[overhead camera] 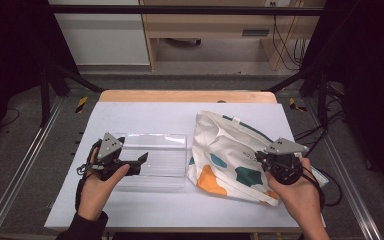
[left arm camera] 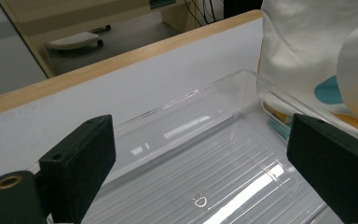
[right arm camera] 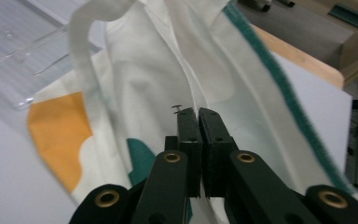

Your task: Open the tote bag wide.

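A cream tote bag (overhead camera: 225, 145) with orange and teal patches and a green-edged rim lies crumpled on the right of the white table. My right gripper (overhead camera: 263, 157) rests on the bag's right side. In the right gripper view its jaws (right arm camera: 198, 113) stand pressed together, pinching a white fold of the bag (right arm camera: 144, 60). A clear plastic tray (overhead camera: 155, 136) lies left of the bag with nothing in it. My left gripper (overhead camera: 141, 162) hovers over the tray's left part, open. In the left gripper view its pads (left arm camera: 81, 163) stand wide apart over the ribbed tray floor (left arm camera: 191, 95), and the bag (left arm camera: 307, 42) touches the tray's far end.
The white tabletop (overhead camera: 145, 112) has a wooden strip (overhead camera: 185, 96) along its far edge. Black frame posts stand at both sides, and cables lie on the floor at the right. A wooden cabinet (overhead camera: 205, 25) stands beyond the table.
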`<state>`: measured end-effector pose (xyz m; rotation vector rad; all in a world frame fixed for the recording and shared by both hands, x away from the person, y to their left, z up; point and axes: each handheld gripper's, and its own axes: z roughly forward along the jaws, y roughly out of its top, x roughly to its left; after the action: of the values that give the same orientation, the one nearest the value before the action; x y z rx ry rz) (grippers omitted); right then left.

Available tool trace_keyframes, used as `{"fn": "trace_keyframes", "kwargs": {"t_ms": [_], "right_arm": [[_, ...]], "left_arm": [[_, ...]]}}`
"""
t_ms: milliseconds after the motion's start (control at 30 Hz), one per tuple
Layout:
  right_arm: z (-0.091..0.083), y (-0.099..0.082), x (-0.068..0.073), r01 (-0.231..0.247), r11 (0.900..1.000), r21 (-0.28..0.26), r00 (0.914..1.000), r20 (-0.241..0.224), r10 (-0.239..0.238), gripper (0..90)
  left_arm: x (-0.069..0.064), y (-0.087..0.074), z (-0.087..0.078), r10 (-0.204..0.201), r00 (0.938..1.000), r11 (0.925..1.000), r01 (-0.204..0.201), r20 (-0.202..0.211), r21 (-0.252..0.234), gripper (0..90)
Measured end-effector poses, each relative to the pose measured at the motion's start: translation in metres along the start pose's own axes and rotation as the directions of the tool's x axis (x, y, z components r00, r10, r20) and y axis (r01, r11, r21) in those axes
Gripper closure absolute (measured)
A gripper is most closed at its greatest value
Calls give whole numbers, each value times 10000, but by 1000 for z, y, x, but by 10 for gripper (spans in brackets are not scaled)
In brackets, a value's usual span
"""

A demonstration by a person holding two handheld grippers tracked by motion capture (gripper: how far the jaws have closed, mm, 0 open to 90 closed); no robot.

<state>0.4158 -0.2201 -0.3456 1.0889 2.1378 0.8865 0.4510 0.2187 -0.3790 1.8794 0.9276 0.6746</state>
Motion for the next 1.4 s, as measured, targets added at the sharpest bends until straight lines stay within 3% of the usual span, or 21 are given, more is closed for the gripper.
{"fn": "trace_keyframes", "kwargs": {"t_ms": [100, 267, 367, 500, 533, 567, 667, 700, 733, 833, 867, 1200, 1267, 1400], "right_arm": [[-4, -15, 13, -144, 9995, -278, 9974, -708, 124, 892], [-4, -26, 24, -184, 9987, -469, 9931, -1169, 128, 893], [1, -39, 35, -142, 9989, -437, 9850, -1727, 65, 894], [6, -50, 45, -66, 9990, -432, 9777, -2101, -26, 894], [8, -56, 48, -96, 9990, -435, 9734, -2291, -6, 894], [8, -56, 48, -96, 9990, -435, 9734, -2291, -6, 894], [14, -65, 54, -34, 9994, -335, 9647, -2634, -56, 894], [15, -66, 55, 24, 9995, -325, 9632, -2684, -111, 894], [15, -66, 55, 24, 9995, -325, 9632, -2684, -111, 894], [14, -69, 55, -84, 9989, -461, 9613, -2753, -47, 894], [14, -69, 55, -84, 9989, -461, 9613, -2753, -47, 894], [12, -73, 55, -156, 9982, -571, 9585, -2852, -14, 893], [11, -74, 56, -231, 9980, -596, 9573, -2892, 49, 893], [9, -74, 55, -289, 9975, -649, 9563, -2922, 87, 893]], "left_arm": [[-3, 3, 1, 173, 9998, 9998, -173, 9, 46, 84], [-12, 14, 7, 685, 9976, 9976, -686, 51, 138, 90], [-20, 27, 15, 1151, 9932, 9934, -1150, 179, -15, 109], [-33, 47, 33, 1674, 9846, 9858, -1679, 500, 66, 127], [-40, 58, 43, 1915, 9786, 9810, -1933, 756, 172, 135], [-40, 58, 43, 1915, 9786, 9810, -1933, 756, 172, 136], [-50, 75, 58, 2151, 9702, 9752, -2195, 1117, 281, 143], [-59, 86, 69, 2394, 9627, 9693, -2445, 1260, 270, 144], [-59, 86, 69, 2394, 9627, 9693, -2445, 1260, 270, 145], [-76, 103, 91, 2899, 9443, 9539, -2983, 1556, 332, 158], [-76, 103, 91, 2899, 9443, 9539, -2983, 1556, 332, 164], [-99, 142, 137, 3273, 9118, 9370, -3471, 2479, 394, 210], [-102, 146, 144, 3247, 9065, 9367, -3476, 2700, 407, 231], [-105, 149, 154, 3392, 8923, 9262, -3721, 2980, 601, 258]]}}
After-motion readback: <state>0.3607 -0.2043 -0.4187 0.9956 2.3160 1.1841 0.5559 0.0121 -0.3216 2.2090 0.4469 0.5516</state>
